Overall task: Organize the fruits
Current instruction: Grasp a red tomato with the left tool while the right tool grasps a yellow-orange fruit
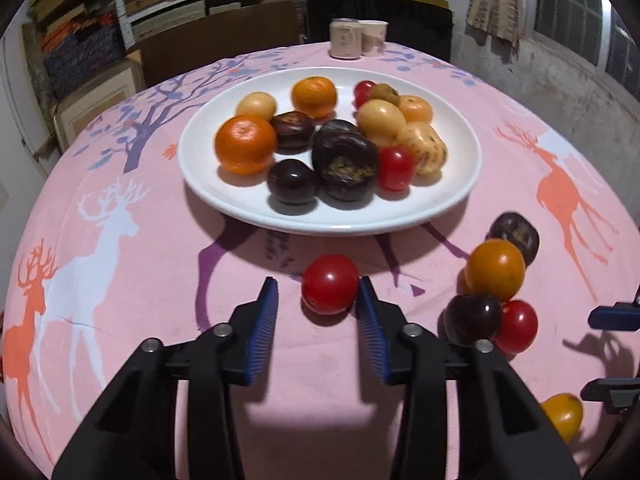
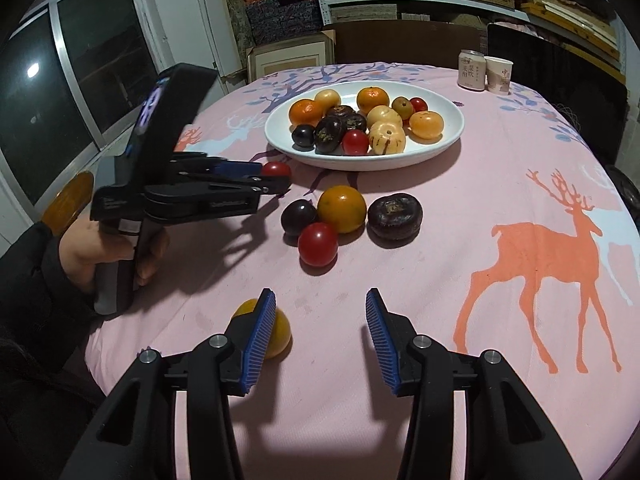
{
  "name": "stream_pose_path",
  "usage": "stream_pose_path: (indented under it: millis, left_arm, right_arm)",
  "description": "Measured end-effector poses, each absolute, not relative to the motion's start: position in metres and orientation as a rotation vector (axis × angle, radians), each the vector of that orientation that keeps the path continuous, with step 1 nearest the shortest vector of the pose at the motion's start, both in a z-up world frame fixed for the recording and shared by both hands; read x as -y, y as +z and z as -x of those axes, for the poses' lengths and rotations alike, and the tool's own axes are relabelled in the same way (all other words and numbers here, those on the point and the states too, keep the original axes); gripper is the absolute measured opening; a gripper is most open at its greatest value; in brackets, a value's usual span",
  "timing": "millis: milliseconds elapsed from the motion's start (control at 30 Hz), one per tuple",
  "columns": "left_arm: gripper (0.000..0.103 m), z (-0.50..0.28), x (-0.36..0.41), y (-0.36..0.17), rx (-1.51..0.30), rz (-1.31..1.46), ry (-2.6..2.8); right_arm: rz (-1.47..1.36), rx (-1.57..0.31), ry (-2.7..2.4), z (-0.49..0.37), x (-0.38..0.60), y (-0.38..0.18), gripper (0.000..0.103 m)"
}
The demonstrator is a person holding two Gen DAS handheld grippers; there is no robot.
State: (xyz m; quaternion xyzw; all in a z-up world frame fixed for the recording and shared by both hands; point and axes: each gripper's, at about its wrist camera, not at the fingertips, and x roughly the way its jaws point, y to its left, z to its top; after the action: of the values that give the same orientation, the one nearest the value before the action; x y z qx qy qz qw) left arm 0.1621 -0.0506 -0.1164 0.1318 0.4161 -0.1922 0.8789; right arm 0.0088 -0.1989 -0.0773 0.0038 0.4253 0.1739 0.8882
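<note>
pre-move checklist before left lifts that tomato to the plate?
1. Red tomato between left gripper jaws: ok.
2. Both pads pressing it: not ok, a gap shows on one side.
3. Bare spot on the white plate near rim: ok.
4. Right gripper out of the way, open, empty: ok.
5. Four-fruit cluster, orange fruit included, apart from the tomato: ok.
6. Yellow fruit beside right gripper, contact: cannot tell.

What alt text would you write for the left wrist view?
The left gripper stands open beside a round red tomato on a pink deer-print tablecloth. Beyond it, a white oval plate holds mixed fruits; four more fruits lie clustered at right.
</note>
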Motion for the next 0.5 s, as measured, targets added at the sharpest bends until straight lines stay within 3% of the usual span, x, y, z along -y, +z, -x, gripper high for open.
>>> stream_pose_path:
  millis: [33, 67, 300, 400, 500]
  left_arm:
    - [0.028, -0.160, 0.053, -0.116, -0.859, -0.287, -0.415]
    - [0.027, -0.159, 0.054, -0.115, -0.851, -0.289, -0.421]
    - [0.027, -0.168, 0.048, -0.116, -0.882, -0.202, -0.465]
    - [0.035, -0.172, 0.049, -0.117, -0.886, -0.177, -0.473]
    - [0.030, -0.173, 0.050, -0.116, -0.881, -0.181, -0.466]
  right_arm:
    - [0.001, -0.881, 0.362, -0.007, 0.197, -0.077, 0.047]
    - [0.003, -0.878, 0.365, -0.006, 0.197, -0.077, 0.047]
    - [0.030, -0.858, 0.395, 0.002, 0.189, -0.072, 0.047]
    - [0.047, -0.850, 0.414, 0.005, 0.184, -0.069, 0.047]
    - [0.068, -0.851, 0.434, 0.009, 0.178, -0.068, 0.047]
